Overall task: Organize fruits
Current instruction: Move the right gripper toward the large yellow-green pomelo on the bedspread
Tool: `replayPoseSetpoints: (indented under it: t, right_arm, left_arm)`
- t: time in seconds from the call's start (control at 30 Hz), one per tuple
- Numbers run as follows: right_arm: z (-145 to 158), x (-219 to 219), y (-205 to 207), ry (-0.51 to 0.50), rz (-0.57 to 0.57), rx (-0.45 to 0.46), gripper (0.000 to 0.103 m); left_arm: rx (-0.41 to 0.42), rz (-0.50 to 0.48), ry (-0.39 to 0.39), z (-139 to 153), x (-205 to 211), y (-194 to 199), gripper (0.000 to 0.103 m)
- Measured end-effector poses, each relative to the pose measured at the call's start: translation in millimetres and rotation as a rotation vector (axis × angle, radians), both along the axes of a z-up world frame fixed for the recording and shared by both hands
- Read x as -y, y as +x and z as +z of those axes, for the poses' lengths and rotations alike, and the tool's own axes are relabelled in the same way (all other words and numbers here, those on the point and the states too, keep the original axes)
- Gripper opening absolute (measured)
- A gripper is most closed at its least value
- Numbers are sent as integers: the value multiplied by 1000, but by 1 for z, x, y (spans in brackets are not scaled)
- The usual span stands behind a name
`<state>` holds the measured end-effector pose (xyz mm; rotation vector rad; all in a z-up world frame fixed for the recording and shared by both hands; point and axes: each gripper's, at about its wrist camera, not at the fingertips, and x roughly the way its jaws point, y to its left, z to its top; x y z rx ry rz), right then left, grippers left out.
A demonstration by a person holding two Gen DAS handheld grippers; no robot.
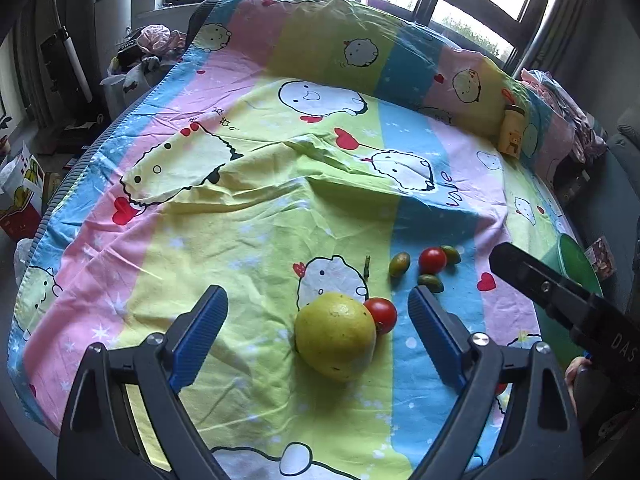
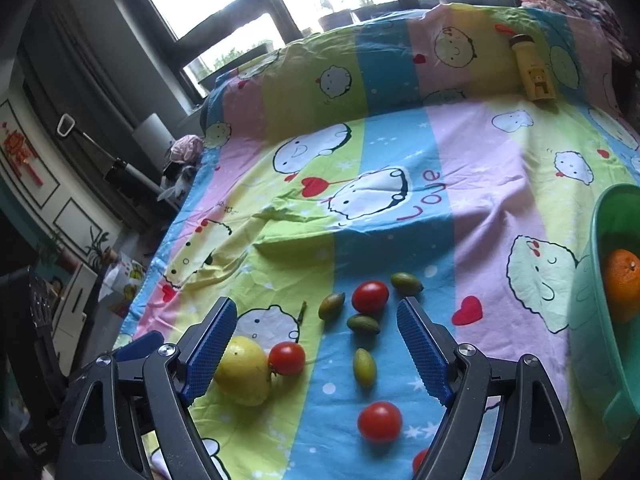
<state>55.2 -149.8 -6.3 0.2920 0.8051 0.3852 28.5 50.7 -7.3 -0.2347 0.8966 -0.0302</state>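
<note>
Two claws, left claw and right claw, jaws apart, empty. Yellow fruit and tomatoes lie loose on the bed; green basin, holding an orange, probably collects them.

Wrinkled matt cotton-like bedsheet printed in pastel stripes; smooth, slightly glossy green plastic basin holding a dimpled orange citrus. Glossy taut-skinned red cherry tomatoes; dull, speckled yellow-green round fruit. Ribbed blue rubbery pads on matt black plastic gripper arms with shiny metal screws.
</note>
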Motion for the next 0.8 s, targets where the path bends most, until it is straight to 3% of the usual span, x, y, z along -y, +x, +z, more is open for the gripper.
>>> replayPoseSetpoints:
  t: [0.23, 0.47, 0.7, 0.8]
  right_arm:
    - [-12, -16, 4, 60, 91, -33, 83]
    - [-34, -37, 11, 126, 189, -125, 82]
    - [-48, -62, 9, 81, 257, -158, 62]
    - [-51, -71, 5, 48, 272, -150, 61]
  left_arm:
    - [-37, 48, -17, -5, -15, 3, 92]
    - [-46, 116, -18, -5, -32, 4, 90]
    - [-44, 139, -39, -4, -41, 3, 88]
    - [-43, 134, -36, -3, -39, 3, 88]
